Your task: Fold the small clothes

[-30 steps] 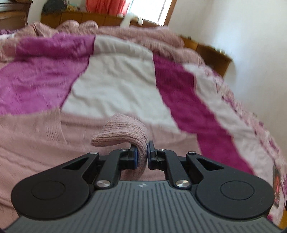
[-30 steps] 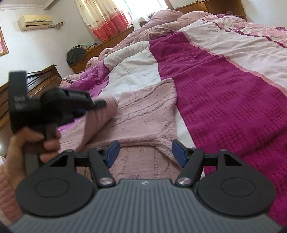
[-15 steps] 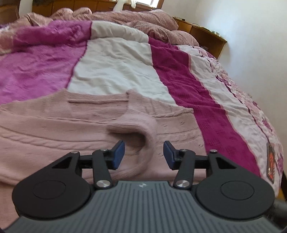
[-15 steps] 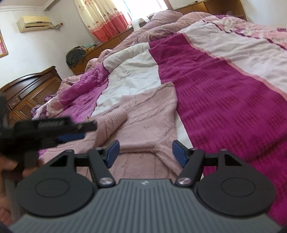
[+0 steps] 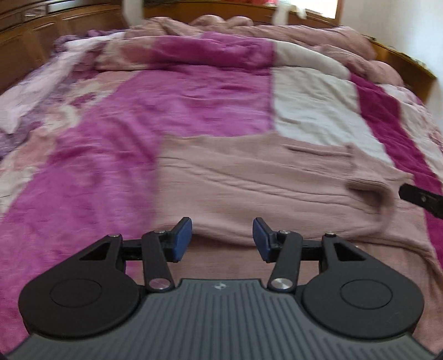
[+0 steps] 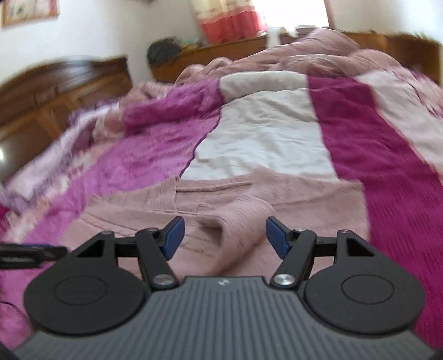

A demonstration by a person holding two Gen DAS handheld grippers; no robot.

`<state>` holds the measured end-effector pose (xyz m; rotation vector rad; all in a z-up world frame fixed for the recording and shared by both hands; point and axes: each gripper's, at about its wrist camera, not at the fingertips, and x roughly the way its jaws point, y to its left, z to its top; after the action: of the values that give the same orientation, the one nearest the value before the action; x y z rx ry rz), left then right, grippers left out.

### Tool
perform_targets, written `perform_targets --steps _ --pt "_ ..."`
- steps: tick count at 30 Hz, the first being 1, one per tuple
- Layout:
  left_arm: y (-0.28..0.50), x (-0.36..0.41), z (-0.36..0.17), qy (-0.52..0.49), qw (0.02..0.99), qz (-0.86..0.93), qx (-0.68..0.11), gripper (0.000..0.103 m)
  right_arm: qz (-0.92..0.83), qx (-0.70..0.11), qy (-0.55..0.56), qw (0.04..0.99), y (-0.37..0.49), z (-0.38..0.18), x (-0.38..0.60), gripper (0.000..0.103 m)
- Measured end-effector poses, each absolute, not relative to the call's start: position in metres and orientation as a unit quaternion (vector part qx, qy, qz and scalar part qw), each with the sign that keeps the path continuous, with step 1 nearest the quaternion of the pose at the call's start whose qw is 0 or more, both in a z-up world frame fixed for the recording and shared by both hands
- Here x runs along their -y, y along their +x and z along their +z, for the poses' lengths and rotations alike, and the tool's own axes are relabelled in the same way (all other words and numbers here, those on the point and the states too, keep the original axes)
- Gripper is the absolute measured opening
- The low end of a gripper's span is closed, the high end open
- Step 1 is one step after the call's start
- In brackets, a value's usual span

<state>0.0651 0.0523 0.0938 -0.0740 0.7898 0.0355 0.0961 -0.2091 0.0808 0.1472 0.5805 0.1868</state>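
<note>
A small pink knit sweater [image 5: 249, 182] lies spread on the bed, with one sleeve [image 5: 382, 205] folded over its body. My left gripper [image 5: 223, 238] is open and empty, low over the sweater's near edge. The sweater also shows in the right wrist view [image 6: 221, 199], with the folded sleeve [image 6: 241, 227] lying just ahead of my right gripper [image 6: 224, 235], which is open and empty. The tip of the right gripper shows at the right edge of the left wrist view [image 5: 420, 196]. Both views are blurred by motion.
The bed is covered by a magenta, white and pink patchwork blanket [image 5: 193, 105]. A bunched pink quilt [image 6: 304, 55] lies at the far end. A dark wooden headboard [image 6: 55, 91] and cabinets [image 5: 55, 30] stand on the left, a window with red curtains [image 6: 229, 19] behind.
My left gripper opened and let go of the sleeve, which now lies folded over the sweater. It then swung left. My right gripper turned left toward the sleeve and stayed open.
</note>
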Motion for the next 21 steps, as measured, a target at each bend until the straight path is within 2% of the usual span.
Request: perform_targets --steps 5,6,8,9,12,17,19,21 --pt "0.056 -0.093 0.106 -0.023 0.923 0.041 -0.383 0.057 0.069 -0.331 -0.009 0.941 0.136 0.059 0.182 0.065" --pt "0.055 -0.098 0.108 -0.019 0.923 0.041 -0.381 0.057 0.063 -0.339 -0.022 0.939 0.141 0.055 0.182 0.061" --pt "0.056 -0.103 0.112 -0.006 0.925 0.037 -0.377 0.057 0.052 -0.346 -0.033 0.936 0.145 0.050 0.186 0.019" --pt "0.059 -0.103 0.113 -0.004 0.927 0.032 -0.375 0.057 0.048 -0.347 -0.028 0.936 0.146 0.050 0.190 0.016" --pt "0.069 -0.097 0.112 -0.007 0.931 0.013 -0.366 0.057 0.050 -0.327 0.011 0.944 0.141 0.066 0.208 0.014" --pt "0.096 -0.069 0.094 0.005 0.935 -0.015 -0.354 0.057 0.040 -0.240 0.076 0.967 0.113 0.091 0.236 0.013" --pt "0.106 -0.059 0.081 0.020 0.933 -0.017 -0.358 0.057 0.033 -0.214 0.096 0.972 0.101 0.085 0.248 0.014" --pt "0.115 -0.052 0.065 0.039 0.930 -0.014 -0.365 0.057 0.011 -0.229 0.106 0.968 0.098 0.067 0.260 0.015"
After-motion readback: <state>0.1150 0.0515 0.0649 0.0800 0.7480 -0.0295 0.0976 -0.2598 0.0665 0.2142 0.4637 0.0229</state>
